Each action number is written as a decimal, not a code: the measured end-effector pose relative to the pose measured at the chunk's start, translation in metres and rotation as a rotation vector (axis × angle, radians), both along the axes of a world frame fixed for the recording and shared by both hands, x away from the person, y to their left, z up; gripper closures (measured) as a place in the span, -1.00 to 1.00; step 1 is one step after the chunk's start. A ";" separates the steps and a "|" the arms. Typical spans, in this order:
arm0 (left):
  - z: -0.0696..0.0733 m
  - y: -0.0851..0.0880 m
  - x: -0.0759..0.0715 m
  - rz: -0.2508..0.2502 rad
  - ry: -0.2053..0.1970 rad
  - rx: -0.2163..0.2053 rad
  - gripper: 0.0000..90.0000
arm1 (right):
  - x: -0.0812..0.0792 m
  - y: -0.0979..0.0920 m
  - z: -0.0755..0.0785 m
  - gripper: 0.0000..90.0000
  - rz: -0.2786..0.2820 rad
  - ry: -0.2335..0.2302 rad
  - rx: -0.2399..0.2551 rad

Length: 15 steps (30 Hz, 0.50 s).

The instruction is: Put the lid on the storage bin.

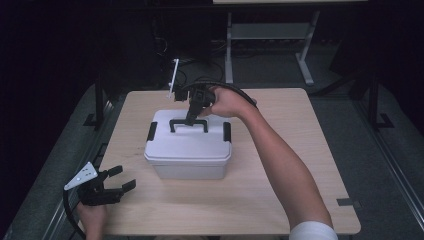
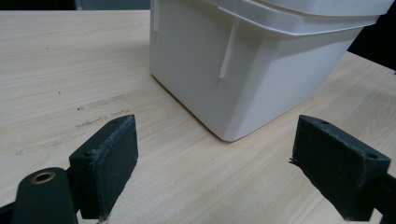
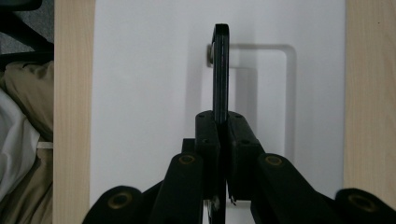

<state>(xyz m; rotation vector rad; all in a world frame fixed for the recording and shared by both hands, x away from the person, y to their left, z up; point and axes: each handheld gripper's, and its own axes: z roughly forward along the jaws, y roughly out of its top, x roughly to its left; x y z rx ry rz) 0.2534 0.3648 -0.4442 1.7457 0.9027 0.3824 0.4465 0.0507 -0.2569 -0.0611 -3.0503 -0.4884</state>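
Note:
A white plastic box (image 1: 187, 150) with a lid, black side latches and a black carry handle (image 1: 188, 123) stands in the middle of the wooden table (image 1: 280, 200). My right gripper (image 1: 191, 118) reaches down from behind the box and is shut on the raised handle; in the right gripper view the jaws pinch the thin black handle (image 3: 221, 70) edge-on over the white lid (image 3: 140, 93). My left gripper (image 1: 122, 178) rests open near the table's front left corner, apart from the box. In the left gripper view its pads (image 2: 112, 154) stand wide apart facing the box's corner (image 2: 243, 79).
The table's left edge lies close to the left gripper. A metal desk frame (image 1: 270, 35) stands on the floor behind the table. A person's clothing (image 3: 23, 140) shows past the table edge in the right gripper view.

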 end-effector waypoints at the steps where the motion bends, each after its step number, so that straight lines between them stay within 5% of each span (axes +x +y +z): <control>1: 0.000 0.000 0.000 0.001 0.000 -0.001 -0.70 | 0.000 0.000 0.000 0.88 -0.001 -0.001 0.000; 15: 0.000 -0.001 0.000 -0.001 0.001 -0.002 -0.70 | 0.001 0.002 -0.002 0.88 0.000 0.006 0.013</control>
